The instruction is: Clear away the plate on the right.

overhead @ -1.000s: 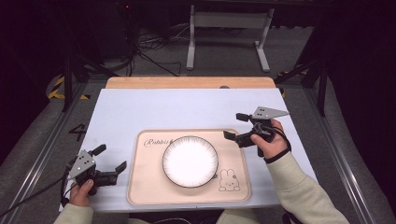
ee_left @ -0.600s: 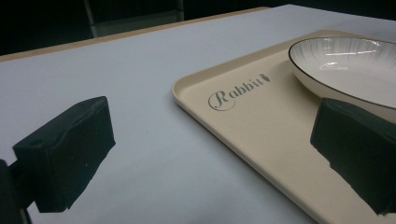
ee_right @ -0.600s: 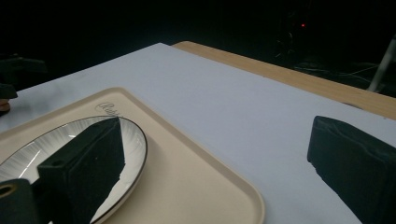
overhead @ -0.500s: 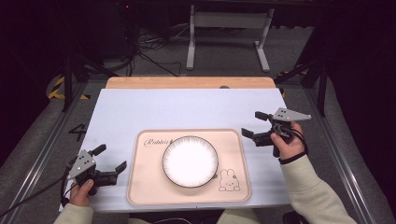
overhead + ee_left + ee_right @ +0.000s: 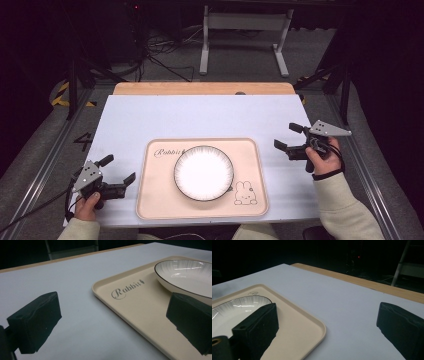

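While I hold my left gripper low at about eight o'clock on the white table, its jaws stand wide apart with nothing between them, just beside the left edge of the beige tray. The white plate with the dark rim sits in the middle of that tray, beside the printed rabbit at its five o'clock. My right gripper hovers at three o'clock, off the tray's right edge, jaws spread wide and gripping nothing, pointing toward the plate.
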A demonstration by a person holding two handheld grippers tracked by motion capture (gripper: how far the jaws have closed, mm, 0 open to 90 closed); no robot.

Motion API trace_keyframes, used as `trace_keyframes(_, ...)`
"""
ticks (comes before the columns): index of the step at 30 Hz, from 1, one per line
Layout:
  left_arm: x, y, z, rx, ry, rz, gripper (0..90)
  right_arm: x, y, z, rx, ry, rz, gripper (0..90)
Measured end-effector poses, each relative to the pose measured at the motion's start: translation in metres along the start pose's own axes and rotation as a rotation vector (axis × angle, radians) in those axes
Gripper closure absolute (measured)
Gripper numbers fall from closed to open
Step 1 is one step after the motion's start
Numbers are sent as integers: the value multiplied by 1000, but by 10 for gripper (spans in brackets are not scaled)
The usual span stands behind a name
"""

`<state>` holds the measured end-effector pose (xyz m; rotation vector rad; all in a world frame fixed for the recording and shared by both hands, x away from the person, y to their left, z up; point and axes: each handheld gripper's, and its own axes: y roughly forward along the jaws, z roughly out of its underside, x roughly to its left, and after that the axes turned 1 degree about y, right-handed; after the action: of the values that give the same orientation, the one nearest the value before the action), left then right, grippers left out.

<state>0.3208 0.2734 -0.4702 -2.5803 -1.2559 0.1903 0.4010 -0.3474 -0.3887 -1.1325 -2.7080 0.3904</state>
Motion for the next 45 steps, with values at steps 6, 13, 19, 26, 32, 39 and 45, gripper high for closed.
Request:
trace_keyframes(6,0,0,0,1,5,0,2,-4,-5,11,-6,-9,5,32)
trace_keyframes(13,0,0,0,1,5,0,2,-6,-5,28,-2,1,11,32)
trace_keyframes(19,0,0,0,0,6,1,2,-8,-6,38,-6,5,18,32)
trace_keyframes(26,0,0,0,0,6,1,2,-8,-7,50,-13,-6,24,31)
trace_keyframes(32,0,0,0,1,7,2,2,-9,-6,59,-25,7,25,24)
trace_keyframes(39,0,0,0,1,4,3,2,-15,-4,67,-33,63,21,25)
trace_keyframes(45,0,0,0,-1,1,1,2,-16,-4,67,-31,63,9,23)
